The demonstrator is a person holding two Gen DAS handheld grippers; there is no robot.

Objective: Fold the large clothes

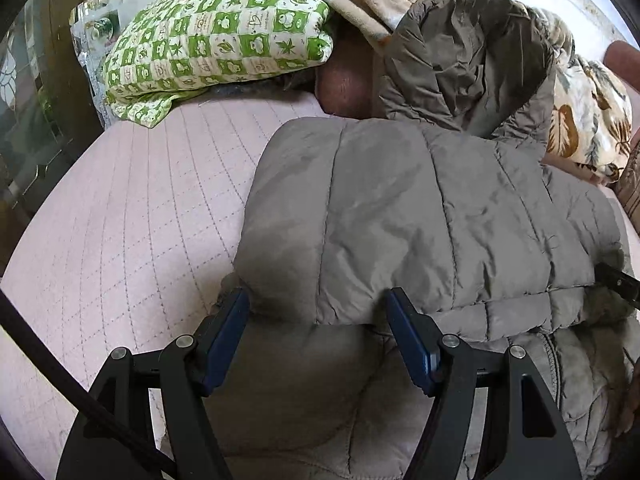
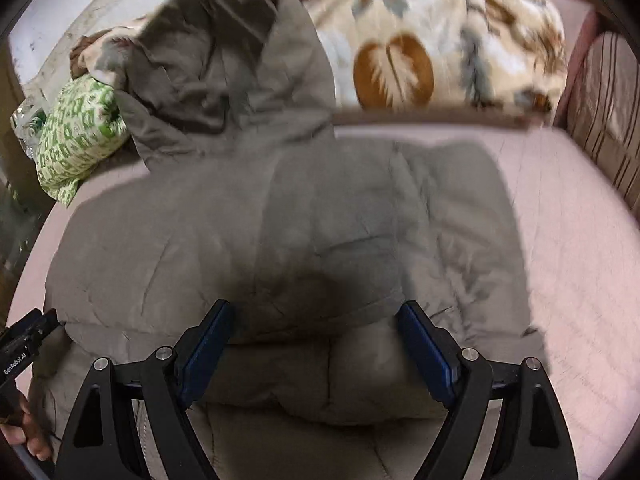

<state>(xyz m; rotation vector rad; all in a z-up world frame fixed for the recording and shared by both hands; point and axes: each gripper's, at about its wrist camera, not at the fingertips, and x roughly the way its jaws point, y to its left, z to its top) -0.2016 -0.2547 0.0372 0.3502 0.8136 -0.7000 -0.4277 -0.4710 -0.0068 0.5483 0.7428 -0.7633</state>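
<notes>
While angled down, both hand-held grippers (image 1: 316,344) (image 2: 314,354) agape above jacket (image 1: 420,220).

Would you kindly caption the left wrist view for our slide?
Open left gripper over a folded grey puffer jacket on a pink quilted bed.

A grey puffer jacket (image 2: 288,216) is being seen spread over the pink bed (image 2: 580,248), hood toward the far edge. The right gripper (image 2: 314,328) is being held wide open above its folded near hem.
</notes>
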